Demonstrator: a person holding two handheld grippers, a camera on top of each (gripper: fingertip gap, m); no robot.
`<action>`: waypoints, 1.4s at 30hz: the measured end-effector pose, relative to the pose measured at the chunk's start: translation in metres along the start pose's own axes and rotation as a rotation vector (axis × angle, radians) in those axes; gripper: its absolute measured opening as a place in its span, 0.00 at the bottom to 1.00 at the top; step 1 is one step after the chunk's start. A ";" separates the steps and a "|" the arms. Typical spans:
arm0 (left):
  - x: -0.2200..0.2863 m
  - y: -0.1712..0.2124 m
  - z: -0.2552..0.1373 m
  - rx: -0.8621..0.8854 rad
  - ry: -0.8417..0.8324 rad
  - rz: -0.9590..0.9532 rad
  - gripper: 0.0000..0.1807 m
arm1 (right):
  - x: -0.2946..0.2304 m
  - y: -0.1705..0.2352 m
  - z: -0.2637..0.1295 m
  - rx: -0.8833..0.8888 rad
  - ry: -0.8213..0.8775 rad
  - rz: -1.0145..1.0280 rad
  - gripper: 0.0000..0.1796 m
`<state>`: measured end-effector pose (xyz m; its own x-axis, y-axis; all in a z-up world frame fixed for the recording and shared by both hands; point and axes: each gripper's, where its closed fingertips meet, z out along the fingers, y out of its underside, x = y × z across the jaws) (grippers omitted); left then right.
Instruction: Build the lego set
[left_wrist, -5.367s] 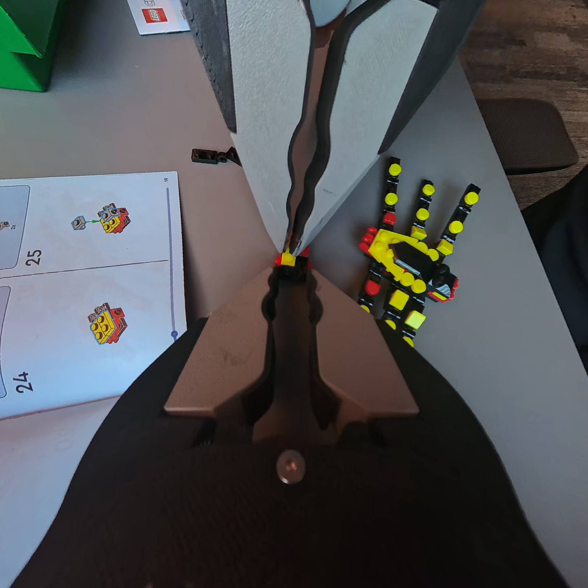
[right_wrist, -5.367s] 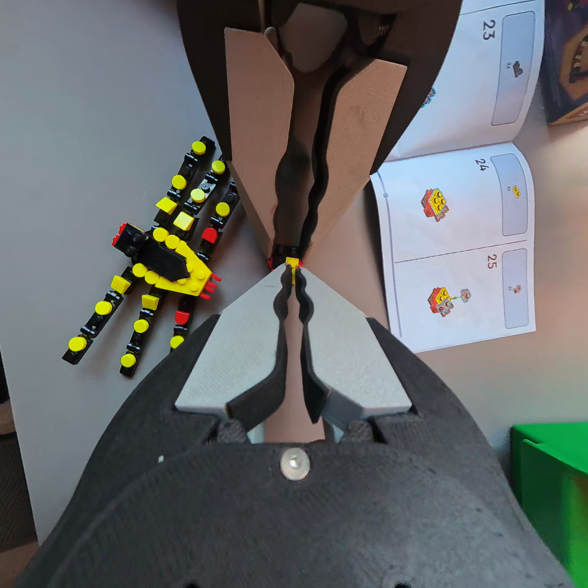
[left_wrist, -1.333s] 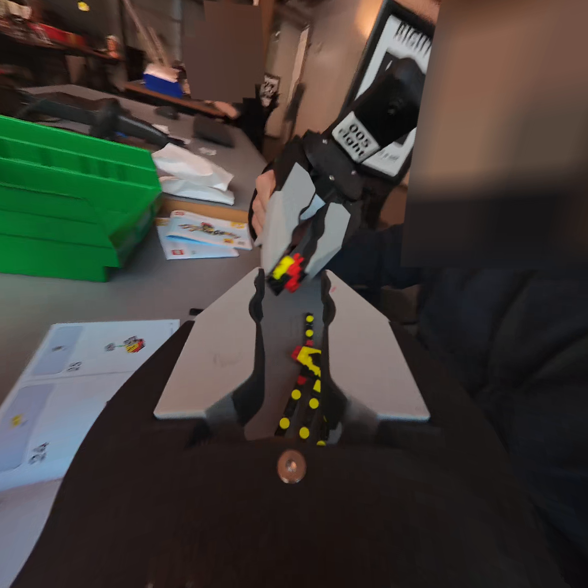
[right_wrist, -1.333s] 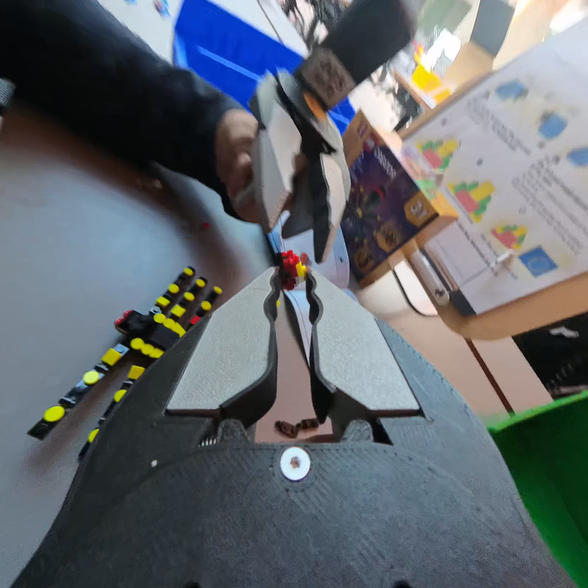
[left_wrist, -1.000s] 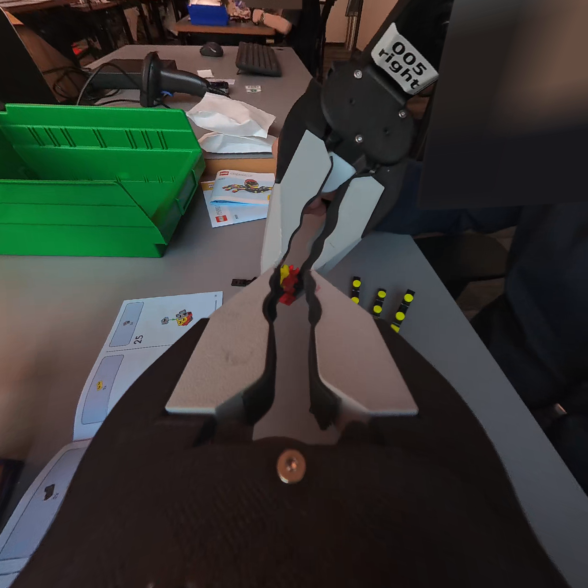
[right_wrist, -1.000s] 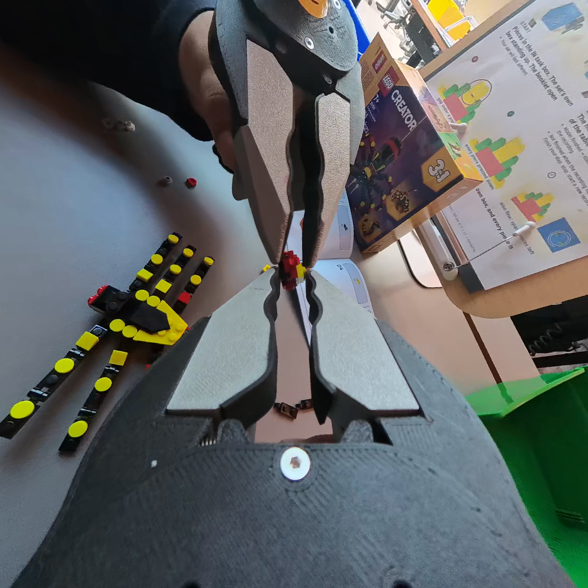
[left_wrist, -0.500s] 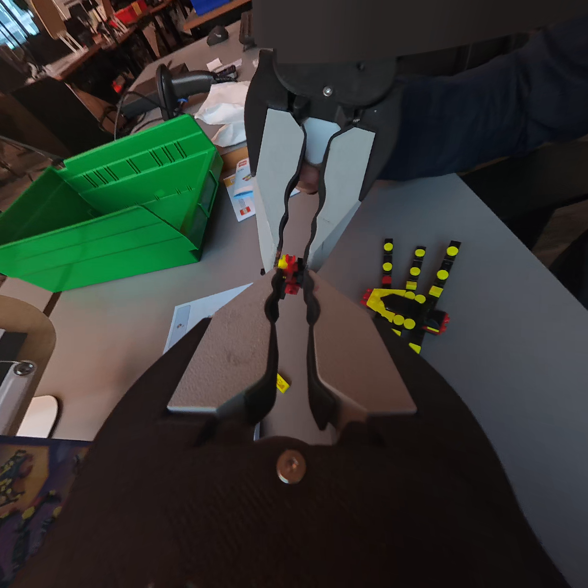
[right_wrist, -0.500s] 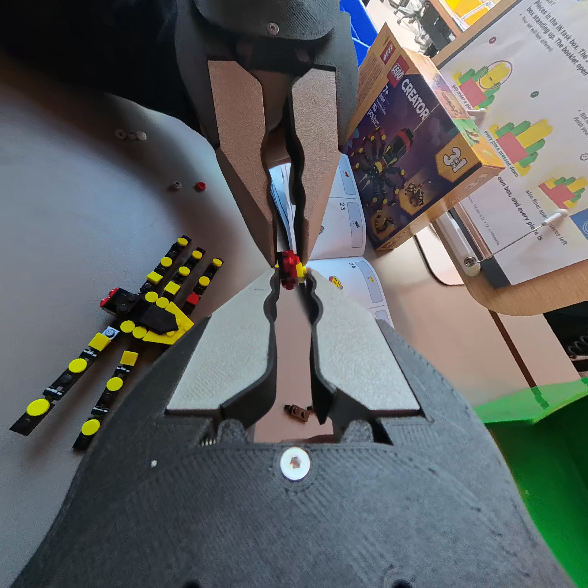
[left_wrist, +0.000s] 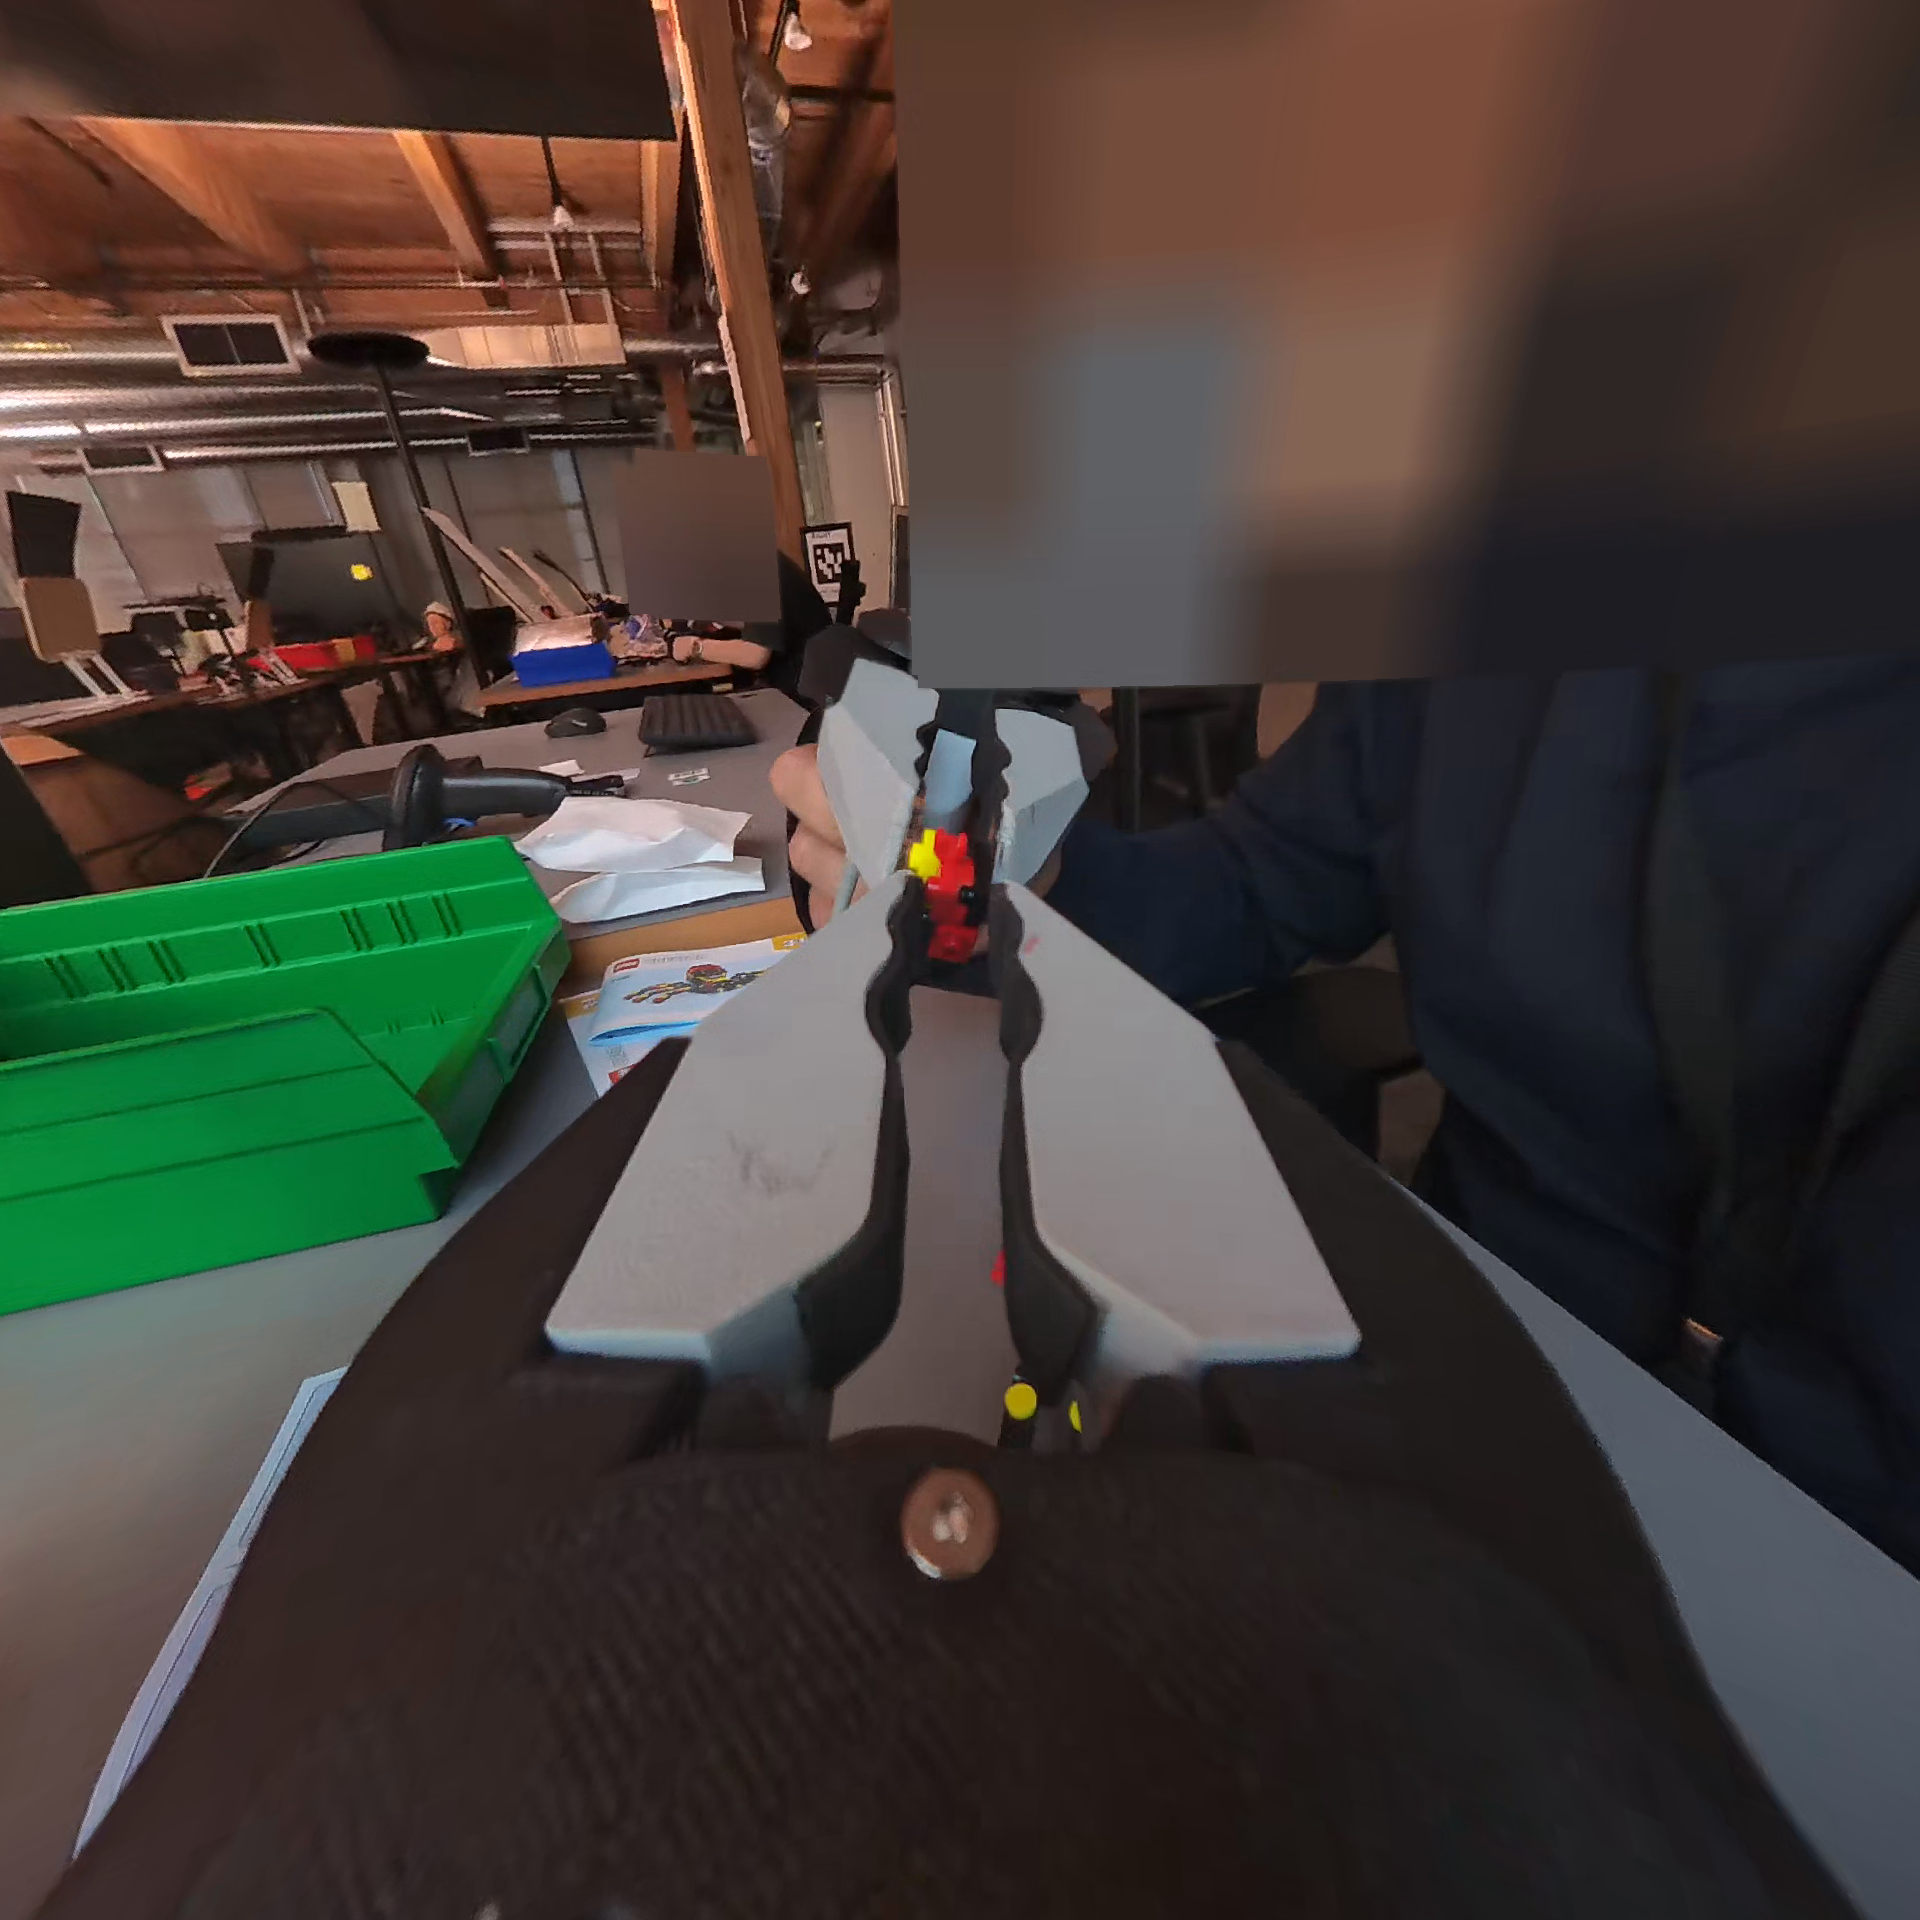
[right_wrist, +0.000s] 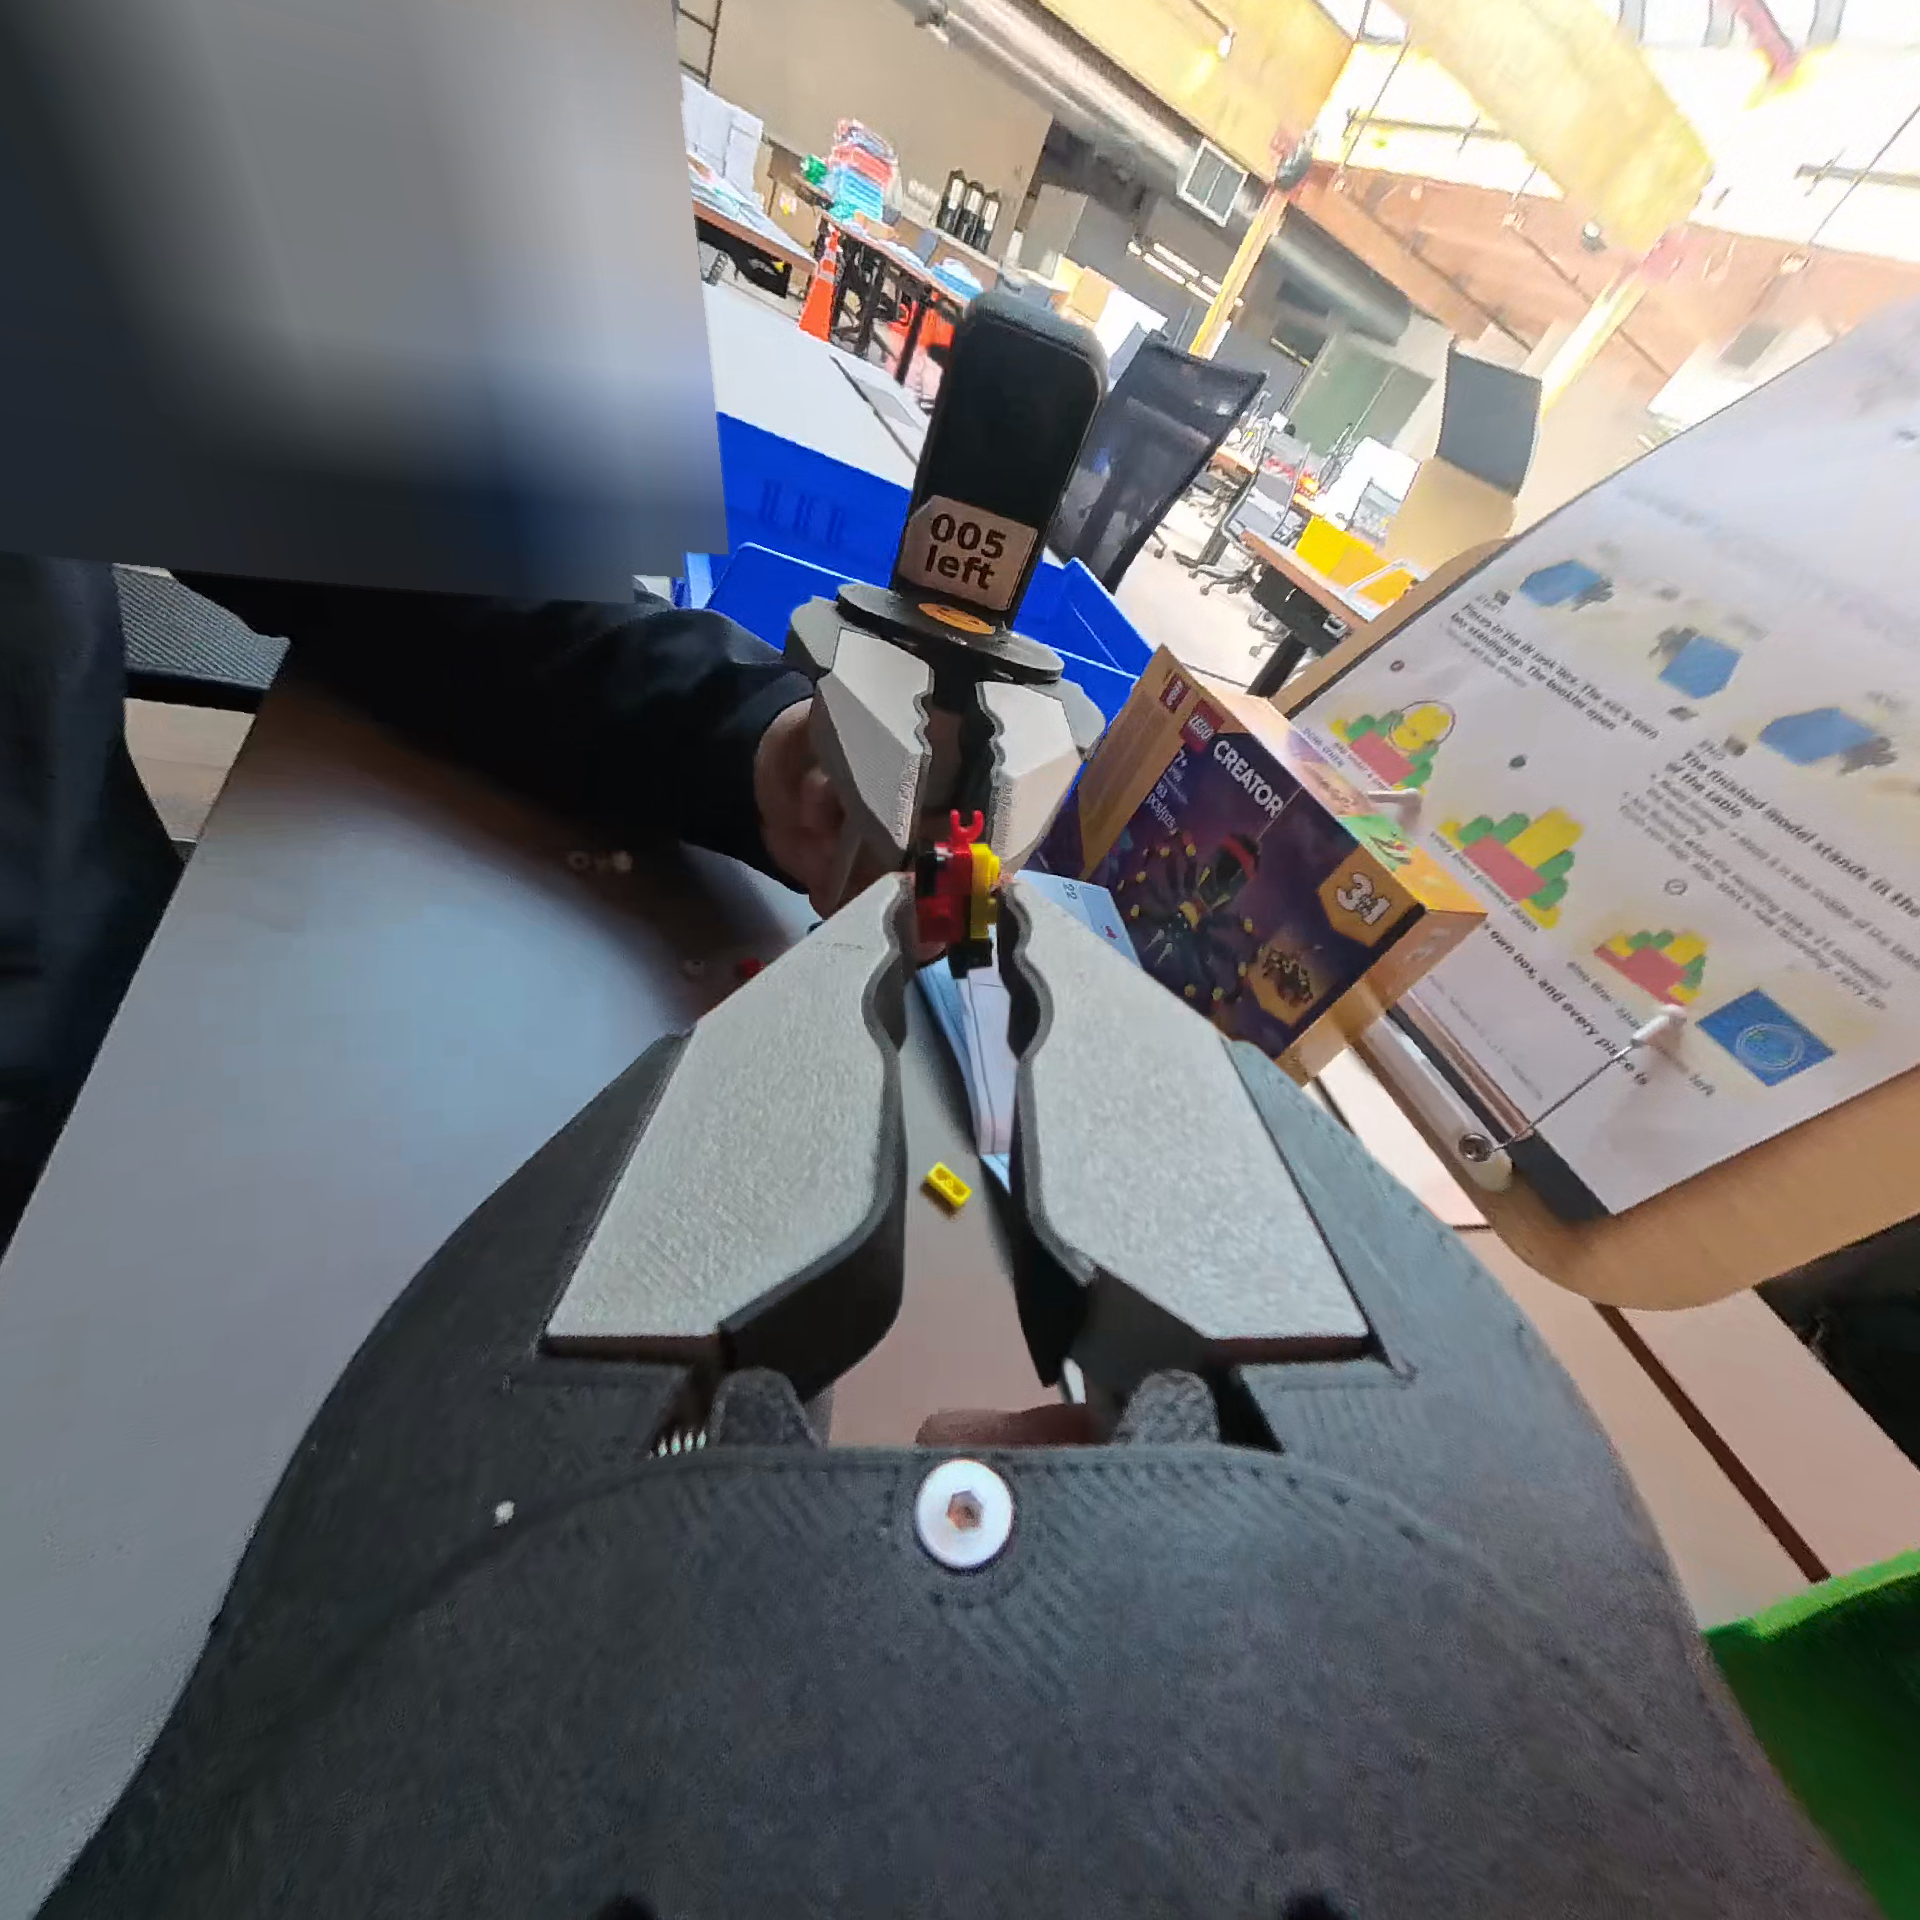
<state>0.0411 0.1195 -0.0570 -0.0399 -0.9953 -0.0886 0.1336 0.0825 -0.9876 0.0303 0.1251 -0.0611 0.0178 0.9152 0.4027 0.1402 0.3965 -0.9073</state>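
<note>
A small red, yellow and black lego assembly (left_wrist: 943, 896) is held in the air between both grippers, which meet tip to tip above the grey table (left_wrist: 156, 1403). My left gripper (left_wrist: 949, 914) is shut on its near side. My right gripper (right_wrist: 956, 914) is shut on the same assembly (right_wrist: 956, 891) from the opposite side. A red clip piece sticks up from it. Each gripper shows in the other's view, the right one (left_wrist: 940, 821) and the left one (right_wrist: 956, 800). Yellow studs of the black leg build (left_wrist: 1023, 1403) show through the left gripper's gap.
A green bin (left_wrist: 260, 1039), a leaflet (left_wrist: 675, 997), crumpled tissue (left_wrist: 644, 852) and a scanner (left_wrist: 457, 800) lie on the left. The lego box (right_wrist: 1247, 862), an instruction board (right_wrist: 1662, 831), the open booklet (right_wrist: 977, 1039) and a loose yellow plate (right_wrist: 945, 1184) are beside the right gripper. Both grippers' tips are close together, under 4 cm apart.
Both grippers have tilted up from looking down at the table to nearly level, still tip to tip on the small assembly. The leg build has dropped almost out of view.
</note>
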 end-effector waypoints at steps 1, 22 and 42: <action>0.002 0.000 0.000 0.002 0.013 0.000 0.05 | -0.002 -0.001 0.000 0.001 -0.003 -0.007 0.07; 0.013 -0.003 -0.001 0.058 0.088 0.077 0.05 | -0.008 -0.006 -0.001 -0.009 0.104 -0.291 0.07; -0.054 0.153 -0.017 -1.167 -0.527 0.291 0.12 | 0.042 0.151 -0.032 -0.493 -0.045 0.380 0.15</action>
<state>0.0467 0.1863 -0.2057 0.2691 -0.8120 -0.5179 -0.8688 0.0274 -0.4944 0.0841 0.2214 -0.1770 0.1162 0.9921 0.0477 0.5727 -0.0277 -0.8193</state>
